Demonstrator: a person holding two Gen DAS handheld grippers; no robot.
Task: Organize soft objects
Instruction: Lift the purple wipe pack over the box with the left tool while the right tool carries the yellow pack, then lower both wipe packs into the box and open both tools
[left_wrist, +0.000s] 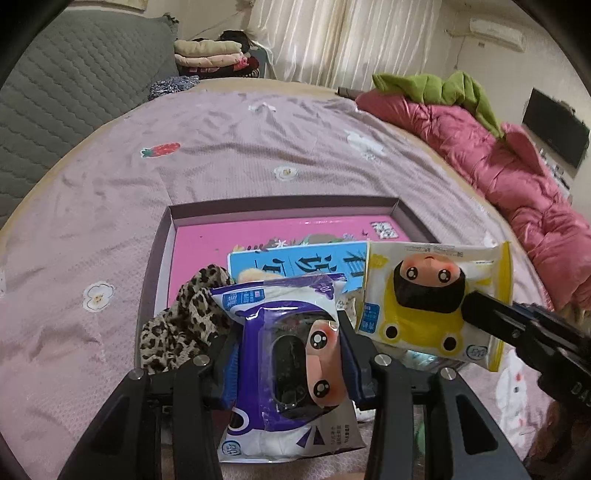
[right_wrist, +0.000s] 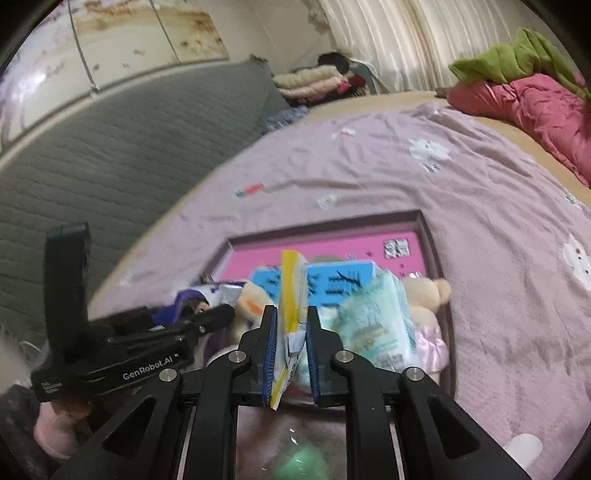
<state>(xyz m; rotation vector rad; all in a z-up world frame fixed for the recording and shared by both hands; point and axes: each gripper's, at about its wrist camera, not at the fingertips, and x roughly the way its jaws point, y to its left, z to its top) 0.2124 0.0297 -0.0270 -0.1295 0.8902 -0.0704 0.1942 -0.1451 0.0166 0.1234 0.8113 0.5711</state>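
The bed (left_wrist: 258, 147), under a lilac cover printed with small flowers and a strawberry, fills both views. One grey quilted headboard (left_wrist: 74, 92) bounds its far left side, and one pink padded quilt (left_wrist: 498, 166) with one green garment (left_wrist: 443, 88) on top lies along its right edge. The wide middle of the cover beyond the box is bare.

One shallow box (left_wrist: 280, 208) with dark walls and a pink floor lies open near the front edge of the bed. Its far half is uncovered pink; its near half is crowded. In it lie one blue printed card (left_wrist: 295, 262), one leopard-print cloth (left_wrist: 184, 325) hanging over the left wall, one pale green tissue pack (right_wrist: 380, 325), and one cream plush bear in a pink skirt (right_wrist: 428, 299) against the right wall.

Two wipe packs are held above the box's near side. The left claw (left_wrist: 291, 354) stands about half open, its pads pressing the sides of the purple wipe pack (left_wrist: 291, 362). The right claw (right_wrist: 291, 350) is almost closed, with the thin edge of the yellow wipe pack (left_wrist: 424, 306) between its pads; the right pad seems slightly off the wrapper, so whether it pinches I cannot tell. The packs sit just beside each other, purple on the left.
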